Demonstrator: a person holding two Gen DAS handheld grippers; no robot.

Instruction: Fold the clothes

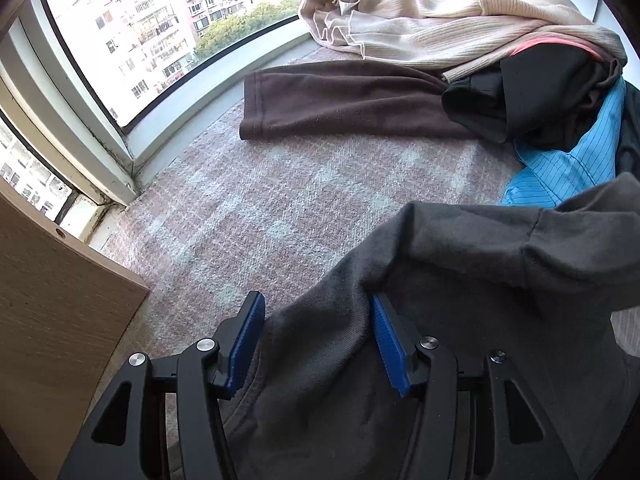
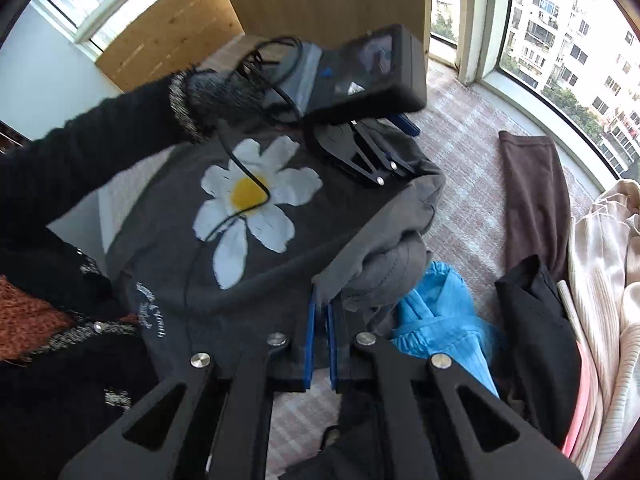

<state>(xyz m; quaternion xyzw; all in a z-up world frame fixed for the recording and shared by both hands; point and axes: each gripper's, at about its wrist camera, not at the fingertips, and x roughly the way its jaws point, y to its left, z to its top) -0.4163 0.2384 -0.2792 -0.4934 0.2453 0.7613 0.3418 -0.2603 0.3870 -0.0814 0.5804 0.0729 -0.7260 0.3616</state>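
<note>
A dark grey sweatshirt (image 2: 168, 216) with a white daisy print (image 2: 248, 196) lies spread on a pink checked blanket (image 1: 260, 208). My right gripper (image 2: 321, 300) is shut on a folded edge of it near the bunched sleeve. My left gripper (image 1: 316, 298) stands open at the sweatshirt's far side (image 1: 460, 280), with grey cloth lying between the jaws and a fold draped over the right fingertip. In the right wrist view the left gripper (image 2: 410, 146) is held by a person's hand in a black fuzzy sleeve (image 2: 120, 128).
A pile of clothes lies beyond the sweatshirt: a flat brown garment (image 1: 340, 100), a cream ribbed knit (image 1: 420, 28), a black piece (image 1: 520, 96) and a blue striped one (image 1: 572, 160). Curved windows (image 1: 160, 40) bound the blanket; a wooden panel (image 1: 52, 300) stands at the left.
</note>
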